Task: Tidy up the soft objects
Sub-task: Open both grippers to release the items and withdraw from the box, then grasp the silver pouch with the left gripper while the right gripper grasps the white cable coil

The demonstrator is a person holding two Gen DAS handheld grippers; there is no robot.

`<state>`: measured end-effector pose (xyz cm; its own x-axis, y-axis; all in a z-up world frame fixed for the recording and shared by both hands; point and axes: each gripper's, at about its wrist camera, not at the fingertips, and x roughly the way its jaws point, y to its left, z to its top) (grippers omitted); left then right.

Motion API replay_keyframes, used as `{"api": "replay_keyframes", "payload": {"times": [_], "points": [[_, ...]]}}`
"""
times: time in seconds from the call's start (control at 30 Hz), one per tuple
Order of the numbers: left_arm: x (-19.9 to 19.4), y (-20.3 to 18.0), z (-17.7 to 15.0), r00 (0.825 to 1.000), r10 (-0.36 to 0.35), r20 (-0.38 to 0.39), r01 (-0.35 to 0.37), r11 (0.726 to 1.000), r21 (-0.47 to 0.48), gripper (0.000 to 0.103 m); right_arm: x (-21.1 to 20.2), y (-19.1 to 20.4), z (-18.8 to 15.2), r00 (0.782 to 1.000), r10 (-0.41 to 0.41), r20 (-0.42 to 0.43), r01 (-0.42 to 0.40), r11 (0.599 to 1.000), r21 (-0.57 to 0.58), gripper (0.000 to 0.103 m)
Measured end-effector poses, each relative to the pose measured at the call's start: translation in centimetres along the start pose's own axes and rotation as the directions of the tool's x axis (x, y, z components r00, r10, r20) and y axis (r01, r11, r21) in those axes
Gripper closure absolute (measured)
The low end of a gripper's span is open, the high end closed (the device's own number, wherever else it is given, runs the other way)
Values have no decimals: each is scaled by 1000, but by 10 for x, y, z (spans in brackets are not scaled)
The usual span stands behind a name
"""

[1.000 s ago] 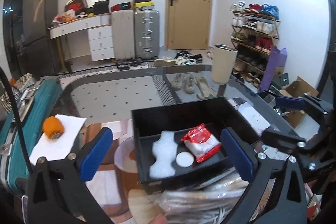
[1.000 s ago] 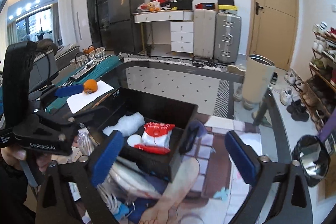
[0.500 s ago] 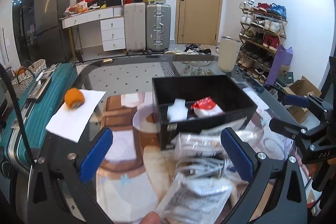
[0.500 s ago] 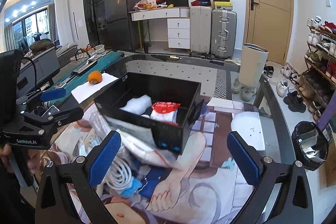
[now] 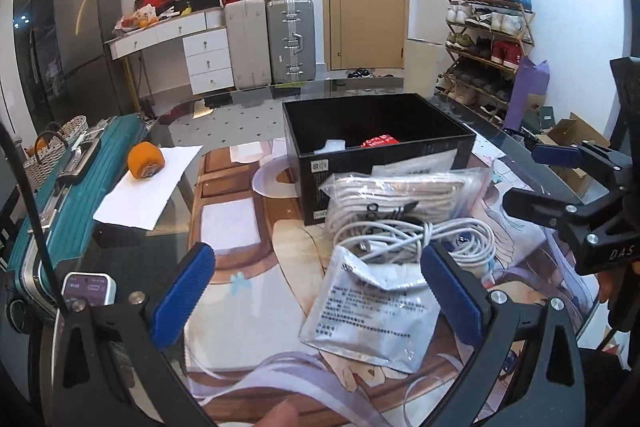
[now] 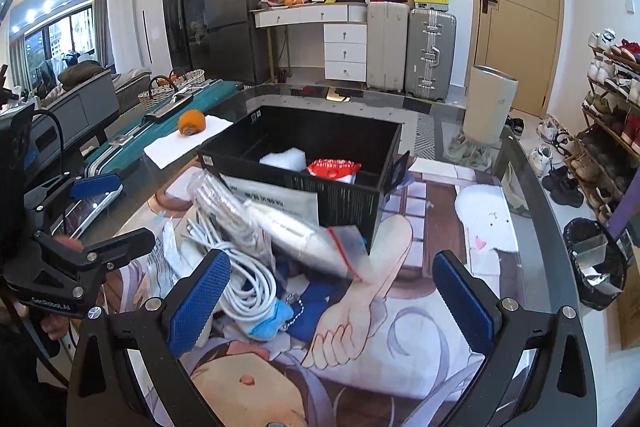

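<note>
Tangle risk is the big one: white cable [image 5: 420,239] lies coiled against the zip bag [image 5: 400,195] and foil pouch [image 5: 372,315], all just in front of the black box [image 5: 380,155]. Left gripper [image 5: 320,291] and right gripper [image 6: 328,291] both gape empty, so grabbing one could drag the rest.

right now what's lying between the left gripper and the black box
In the left wrist view, between the left gripper and the black box lie a silver foil pouch, coiled white cable and a clear bagged bundle.
</note>
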<state>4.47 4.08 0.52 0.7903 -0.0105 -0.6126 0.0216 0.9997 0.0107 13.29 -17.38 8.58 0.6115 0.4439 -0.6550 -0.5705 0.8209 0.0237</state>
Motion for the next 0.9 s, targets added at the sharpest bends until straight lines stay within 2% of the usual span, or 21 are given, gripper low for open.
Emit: {"api": "replay_keyframes", "payload": {"times": [0.3,0.57,0.73,0.9], "points": [[2,-1,-12,999,-41,-28,41,999,-15,0,4,3,-11,999,7,-35,-7,1000,-3,1],[10,-8,-24,997,-22,-71,24,999,28,0,10,7,-17,998,14,-62,-14,1000,1,1],[11,-10,-25,992,-79,-93,83,996,35,0,10,6,-18,997,23,-73,-23,1000,1,1],[16,-15,-26,989,-93,-118,102,993,66,0,11,8,-19,996,28,-81,-28,1000,0,1]]}}
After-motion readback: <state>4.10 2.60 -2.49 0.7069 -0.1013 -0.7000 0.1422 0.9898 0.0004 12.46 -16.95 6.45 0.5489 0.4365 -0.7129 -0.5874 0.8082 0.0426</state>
